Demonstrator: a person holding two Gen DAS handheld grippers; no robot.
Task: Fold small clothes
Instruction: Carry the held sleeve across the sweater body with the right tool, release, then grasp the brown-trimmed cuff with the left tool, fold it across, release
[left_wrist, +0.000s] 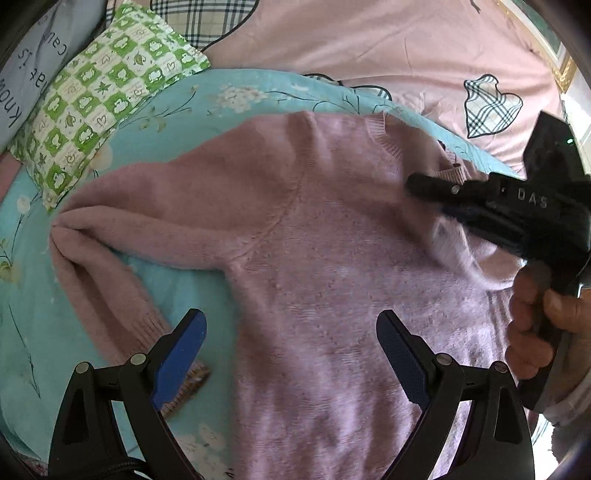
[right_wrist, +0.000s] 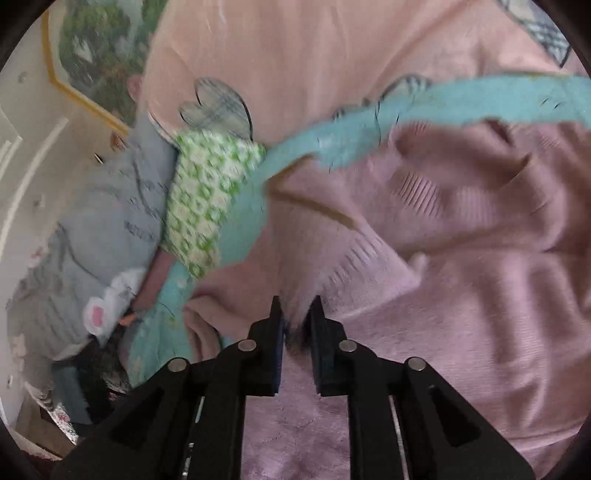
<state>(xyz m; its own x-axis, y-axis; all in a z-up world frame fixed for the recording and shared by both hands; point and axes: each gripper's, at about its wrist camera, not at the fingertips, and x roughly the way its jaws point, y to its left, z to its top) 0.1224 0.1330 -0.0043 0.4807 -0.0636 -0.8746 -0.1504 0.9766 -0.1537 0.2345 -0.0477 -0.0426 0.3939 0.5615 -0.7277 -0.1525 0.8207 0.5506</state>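
A pink knitted sweater (left_wrist: 314, 258) lies spread on a turquoise flowered blanket (left_wrist: 184, 122), neck toward the far side. Its left sleeve (left_wrist: 92, 266) is bent back, with the cuff near my left gripper (left_wrist: 290, 317). That gripper hovers open over the sweater's body with nothing between its blue pads. My right gripper (left_wrist: 424, 199), held by a hand (left_wrist: 532, 317), is over the right shoulder, with a blurred pale piece of sleeve just under its fingers. In the right wrist view the right gripper (right_wrist: 297, 306) stands narrowly apart over the sweater (right_wrist: 461, 277); pink fabric shows in the gap, not visibly pinched.
A green checked pillow (left_wrist: 99, 92) lies at the blanket's far left, beside a grey cushion (left_wrist: 33, 66) with lettering. A pink sheet (left_wrist: 369, 44) with plaid hearts lies beyond. A small brown striped object (left_wrist: 192, 384) sits by the left fingers. White wall panelling (right_wrist: 22, 166) stands left.
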